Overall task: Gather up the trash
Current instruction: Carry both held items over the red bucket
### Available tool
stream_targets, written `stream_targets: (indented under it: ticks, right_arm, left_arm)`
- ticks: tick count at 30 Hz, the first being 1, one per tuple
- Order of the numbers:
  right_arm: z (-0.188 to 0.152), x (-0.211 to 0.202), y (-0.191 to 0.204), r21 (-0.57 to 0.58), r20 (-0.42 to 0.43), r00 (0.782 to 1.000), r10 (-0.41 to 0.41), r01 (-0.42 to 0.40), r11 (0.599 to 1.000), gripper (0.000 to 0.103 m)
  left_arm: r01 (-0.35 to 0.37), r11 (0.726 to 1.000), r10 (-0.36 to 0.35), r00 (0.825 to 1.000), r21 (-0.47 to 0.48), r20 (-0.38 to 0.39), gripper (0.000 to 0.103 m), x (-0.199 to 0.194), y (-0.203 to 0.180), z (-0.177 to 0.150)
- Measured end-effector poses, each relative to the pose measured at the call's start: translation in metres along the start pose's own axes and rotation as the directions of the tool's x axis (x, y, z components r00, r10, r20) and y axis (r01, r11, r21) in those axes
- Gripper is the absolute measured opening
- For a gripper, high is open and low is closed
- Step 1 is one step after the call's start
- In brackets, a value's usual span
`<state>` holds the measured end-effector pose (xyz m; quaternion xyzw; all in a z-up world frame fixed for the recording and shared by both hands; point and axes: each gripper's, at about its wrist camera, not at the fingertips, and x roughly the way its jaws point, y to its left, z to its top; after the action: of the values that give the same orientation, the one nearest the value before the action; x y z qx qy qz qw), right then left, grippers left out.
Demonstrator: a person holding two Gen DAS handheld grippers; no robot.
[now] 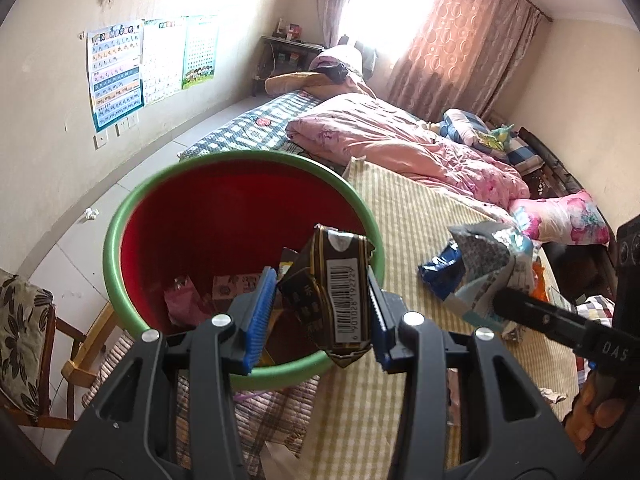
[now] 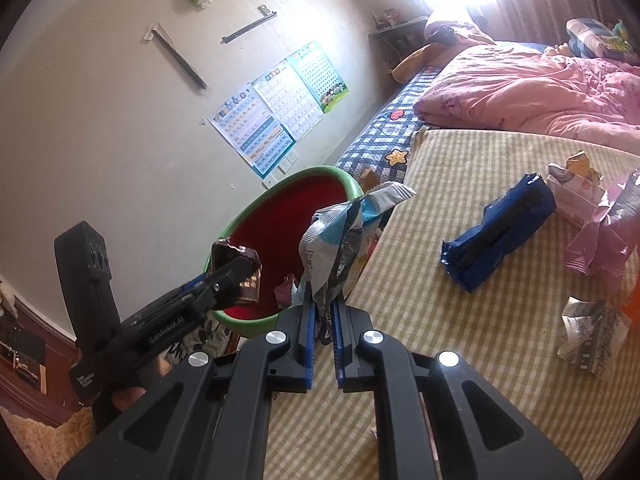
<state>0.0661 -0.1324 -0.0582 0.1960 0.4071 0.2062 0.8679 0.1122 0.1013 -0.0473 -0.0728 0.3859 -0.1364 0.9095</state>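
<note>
A red bin with a green rim (image 1: 120,240) stands beside the bed; it also shows in the right wrist view (image 2: 312,172). Several wrappers lie inside it. My left gripper (image 1: 320,312) is shut on a dark brown barcoded carton (image 1: 336,292) and holds it over the bin's near rim; the carton also shows in the right wrist view (image 2: 240,276). My right gripper (image 2: 322,320) is shut on a crumpled silver and light-blue wrapper (image 2: 340,240), held at the bed's edge next to the bin; it also shows in the left wrist view (image 1: 488,264).
A dark blue wrapper (image 2: 500,236), a pink bag (image 2: 592,240) and a crumpled white paper (image 2: 592,336) lie on the yellow striped sheet (image 2: 460,360). A pink quilt (image 1: 400,140) lies further up the bed. A wooden chair (image 1: 36,340) stands left of the bin.
</note>
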Motion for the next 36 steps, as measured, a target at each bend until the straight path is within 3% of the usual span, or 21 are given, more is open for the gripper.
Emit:
stream_targets:
  ticks: [19, 36]
  right_arm:
    - [0.012, 0.024, 0.009, -0.001, 0.0, 1.0, -0.023, 0.023, 1.0, 0.008]
    - [0.03, 0.055, 0.026, -0.015, -0.022, 0.999, -0.031, 0.031, 0.999, 0.008]
  left_arm:
    - [0.021, 1.0, -0.021, 1.0, 0.0, -0.021, 0.041, 0.016, 0.025, 0.015]
    - [0.015, 1.0, -0.015, 0.996, -0.002, -0.086, 0.041, 0.05, 0.051, 0.025]
